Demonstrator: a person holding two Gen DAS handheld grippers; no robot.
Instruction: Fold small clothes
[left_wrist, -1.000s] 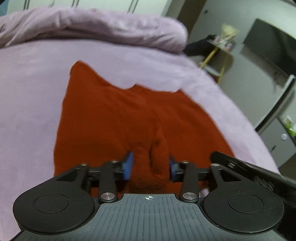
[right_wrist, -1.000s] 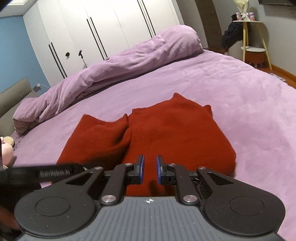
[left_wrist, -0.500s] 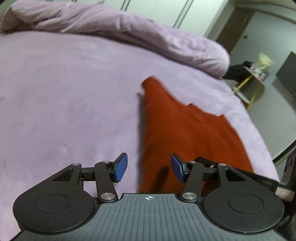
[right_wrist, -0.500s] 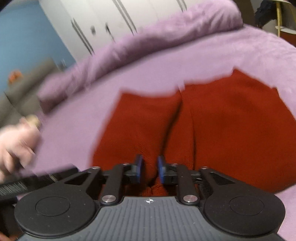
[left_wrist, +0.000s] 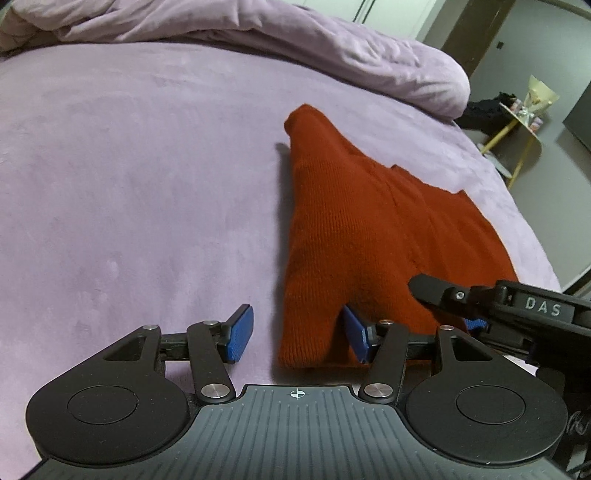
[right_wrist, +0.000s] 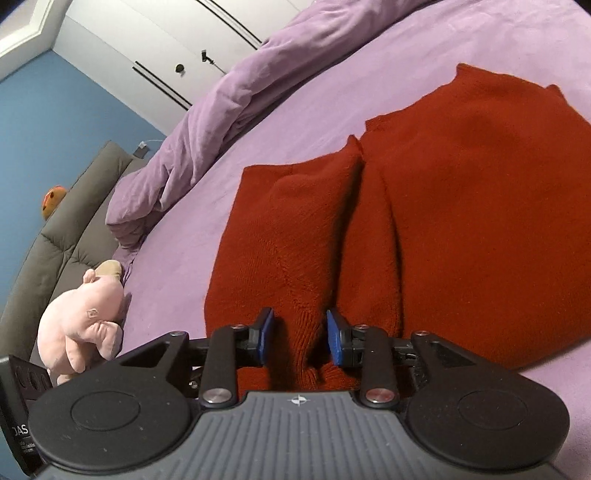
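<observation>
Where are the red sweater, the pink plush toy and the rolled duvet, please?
red sweater (right_wrist: 480, 221), right wrist view, on its flat body.
pink plush toy (right_wrist: 83, 314), right wrist view, on its belly.
rolled duvet (left_wrist: 332, 48), left wrist view, on its top fold.

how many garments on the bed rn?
1. A single red knit garment lies on the purple bed, its left part folded over, right in front of both open grippers. The bunched duvet behind could hide more.

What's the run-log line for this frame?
left gripper: open, at sweater edge | right gripper: open, astride fold | red sweater: flat on bed
</observation>
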